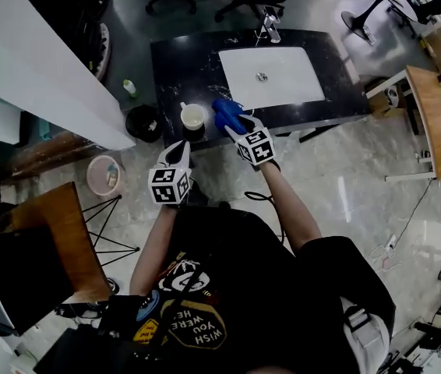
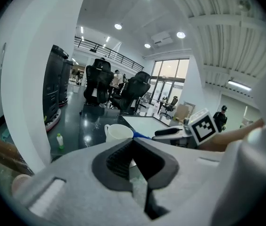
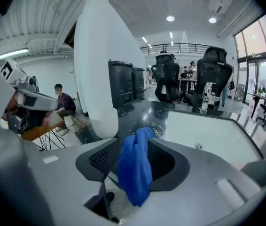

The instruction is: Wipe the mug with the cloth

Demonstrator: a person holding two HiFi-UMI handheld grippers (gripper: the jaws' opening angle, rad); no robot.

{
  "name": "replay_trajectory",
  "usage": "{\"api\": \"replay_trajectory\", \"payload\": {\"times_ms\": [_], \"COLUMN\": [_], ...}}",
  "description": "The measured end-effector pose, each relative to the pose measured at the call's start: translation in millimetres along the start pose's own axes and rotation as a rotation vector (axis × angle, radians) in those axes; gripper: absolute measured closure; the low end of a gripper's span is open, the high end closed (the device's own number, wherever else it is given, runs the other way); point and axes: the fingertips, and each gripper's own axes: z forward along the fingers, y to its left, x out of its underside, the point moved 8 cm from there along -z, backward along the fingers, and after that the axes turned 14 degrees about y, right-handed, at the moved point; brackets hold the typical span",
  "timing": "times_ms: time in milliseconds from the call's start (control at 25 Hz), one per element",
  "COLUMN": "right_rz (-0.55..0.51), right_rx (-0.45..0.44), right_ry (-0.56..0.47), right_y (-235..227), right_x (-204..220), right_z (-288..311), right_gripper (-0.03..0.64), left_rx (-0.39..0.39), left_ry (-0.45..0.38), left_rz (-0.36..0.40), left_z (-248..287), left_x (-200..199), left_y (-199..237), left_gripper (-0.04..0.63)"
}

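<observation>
A white mug [image 1: 192, 118] stands near the front edge of the black counter [image 1: 181, 68], left of the white sink [image 1: 283, 88]. My right gripper [image 1: 231, 123] is at the counter just right of the mug, jaws apart. A blue cloth [image 3: 135, 173] hangs between them against the right pad, with a gap to the left pad. In the right gripper view the mug [image 3: 97, 88] looms close on the left of my right gripper [image 3: 133, 143]. My left gripper [image 1: 181, 153] hovers below the counter edge, short of the mug [image 2: 119, 132]. Its jaws [image 2: 133, 142] meet at the tips, empty.
A faucet [image 1: 269, 28] stands behind the sink. On the floor left of the counter are a small green-capped bottle [image 1: 129, 88], a black bin [image 1: 142, 123] and a pale bucket [image 1: 105, 175]. A wooden table [image 1: 65, 232] is at my left; office chairs [image 3: 189, 84] stand beyond the counter.
</observation>
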Motion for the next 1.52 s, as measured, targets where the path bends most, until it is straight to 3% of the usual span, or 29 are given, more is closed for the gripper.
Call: {"api": "replay_trajectory", "payload": {"times_ms": [160, 240, 360, 520, 640, 760, 960, 1200, 1280, 1400, 1520], "right_rz": [0.042, 0.058, 0.056, 0.026, -0.020, -0.091, -0.167, -0.383, -0.335, -0.175, -0.241], "right_rx": [-0.002, -0.001, -0.018, -0.031, -0.016, -0.064, -0.142, -0.227, -0.180, -0.061, -0.045], "right_ry": [0.147, 0.197, 0.183, 0.108, 0.048, 0.080, 0.139, 0.160, 0.155, 0.109, 0.148], "right_y": [-14, -12, 2, 10, 6, 10, 36, 69, 57, 23, 24], "right_x": [-3, 2, 4, -15, -41, -55, -40, -23, -26, -48, -58], "right_z": [41, 54, 57, 50, 48, 55, 48, 20, 17, 20, 30], "right_gripper": [0.380, 0.386, 0.473, 0.485, 0.485, 0.485, 0.487, 0.488, 0.488, 0.489, 0.488], "left_rx": [0.049, 0.071, 0.096, 0.114, 0.120, 0.142, 0.126, 0.126, 0.131, 0.141, 0.162], "left_ry": [0.028, 0.039, 0.044, 0.061, 0.074, 0.092, 0.074, 0.065, 0.064, 0.059, 0.068], "left_rz": [0.020, 0.039, 0.034, 0.018, -0.005, -0.024, -0.074, -0.082, -0.076, -0.062, -0.056], "left_z": [18, 25, 31, 45, 57, 72, 83, 83, 82, 81, 83], "left_x": [-17, -26, -34, -42, -47, -48, -48, -51, -50, -51, -48], "left_y": [18, 29, 46, 67, 76, 78, 76, 73, 71, 68, 64], "left_gripper": [0.592, 0.592, 0.592, 0.592, 0.592, 0.592, 0.592, 0.592, 0.592, 0.592, 0.592]}}
